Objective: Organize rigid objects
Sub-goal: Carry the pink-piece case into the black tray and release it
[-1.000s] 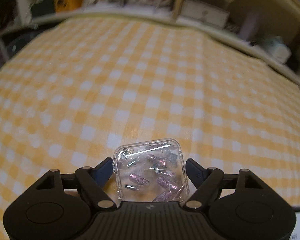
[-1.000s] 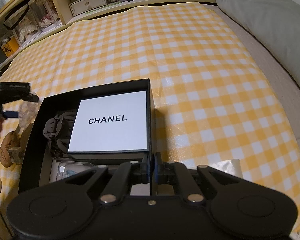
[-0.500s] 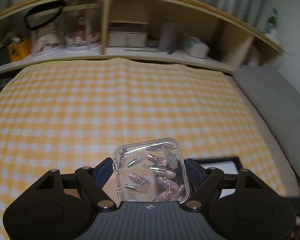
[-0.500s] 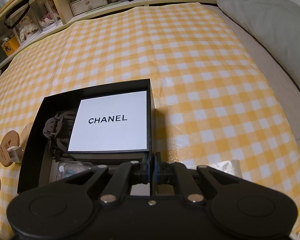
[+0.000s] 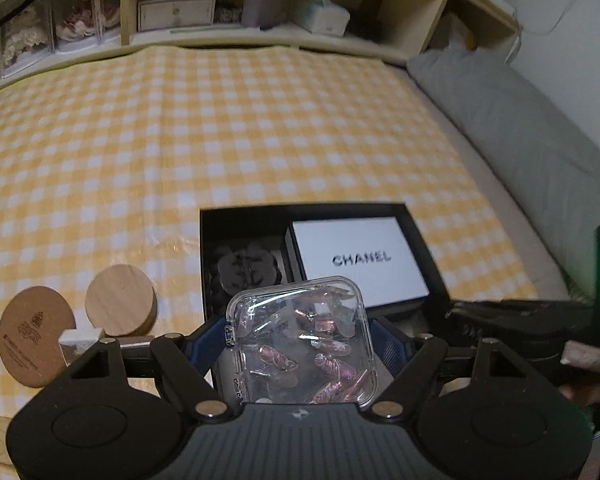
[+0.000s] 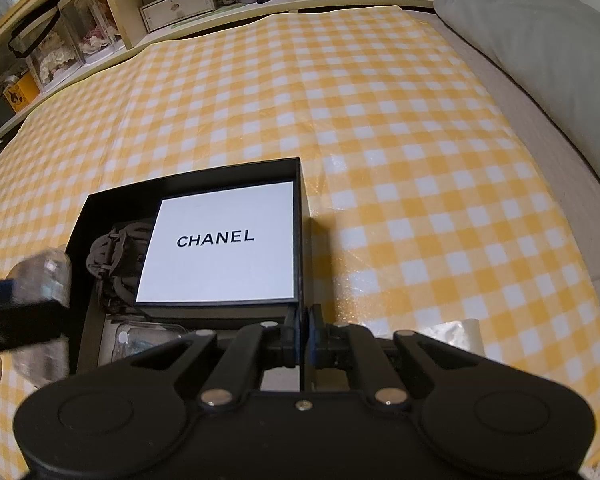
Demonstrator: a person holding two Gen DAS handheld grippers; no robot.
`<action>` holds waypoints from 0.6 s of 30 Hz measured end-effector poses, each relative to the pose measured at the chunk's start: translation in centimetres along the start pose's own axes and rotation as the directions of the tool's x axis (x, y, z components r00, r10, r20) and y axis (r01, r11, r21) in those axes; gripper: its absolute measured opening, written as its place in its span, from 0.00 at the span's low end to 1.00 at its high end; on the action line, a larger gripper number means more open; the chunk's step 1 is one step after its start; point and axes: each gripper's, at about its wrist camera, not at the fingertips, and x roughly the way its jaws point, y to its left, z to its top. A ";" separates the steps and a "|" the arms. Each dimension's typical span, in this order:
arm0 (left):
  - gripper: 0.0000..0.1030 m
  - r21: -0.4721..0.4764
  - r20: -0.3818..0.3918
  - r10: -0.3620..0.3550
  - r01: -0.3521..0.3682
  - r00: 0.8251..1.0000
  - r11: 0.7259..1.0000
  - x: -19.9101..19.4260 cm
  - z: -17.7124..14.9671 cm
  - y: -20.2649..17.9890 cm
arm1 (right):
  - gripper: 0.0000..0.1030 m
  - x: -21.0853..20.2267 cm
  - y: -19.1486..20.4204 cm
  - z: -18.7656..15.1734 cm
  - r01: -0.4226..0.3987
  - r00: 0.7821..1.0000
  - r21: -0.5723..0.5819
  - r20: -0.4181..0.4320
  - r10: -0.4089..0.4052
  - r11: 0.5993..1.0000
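Checked cloth (image 5: 220, 140), clear case (image 5: 300, 344) over black box (image 5: 428, 240)

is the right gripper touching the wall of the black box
Touching. The right wrist view shows the right gripper with its jaws shut on the right-hand wall of the black box, pads pressed to both faces.

I am seeing the open black cardboard box (image 6: 100, 208) lying on the yellow checked tablecloth (image 6: 380, 120), the white square lidded box (image 6: 220, 244) sitting inside it at right, the dark hair claw (image 6: 112, 256) lying left of that, and two round wooden coasters (image 5: 120, 300) lying outside, further left.
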 end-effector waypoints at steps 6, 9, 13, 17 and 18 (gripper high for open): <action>0.77 0.022 -0.026 0.029 -0.028 0.999 0.999 1.1 -0.7 0.1 | 0.05 0.0 -0.1 0.0 0.000 1.000 0.001 0.000 0.000 1.000; 0.77 0.036 -0.021 0.045 -0.045 0.999 0.998 1.3 -0.6 0.2 | 0.05 0.0 0.0 0.0 0.000 1.000 0.000 0.001 0.000 1.000; 0.77 0.051 -0.020 0.065 -0.064 0.998 0.997 1.5 -0.6 0.3 | 0.05 0.0 0.0 0.0 0.000 1.000 0.000 0.001 0.000 1.000; 0.78 0.065 -0.036 0.078 -0.076 0.996 0.995 1.4 -0.5 0.3 | 0.05 0.0 0.1 0.0 0.000 1.000 -0.001 0.000 0.000 1.000; 0.80 0.057 -0.048 0.077 -0.075 0.996 0.996 1.5 -0.5 0.4 | 0.05 0.0 0.0 0.0 0.000 1.000 0.000 0.000 0.000 1.000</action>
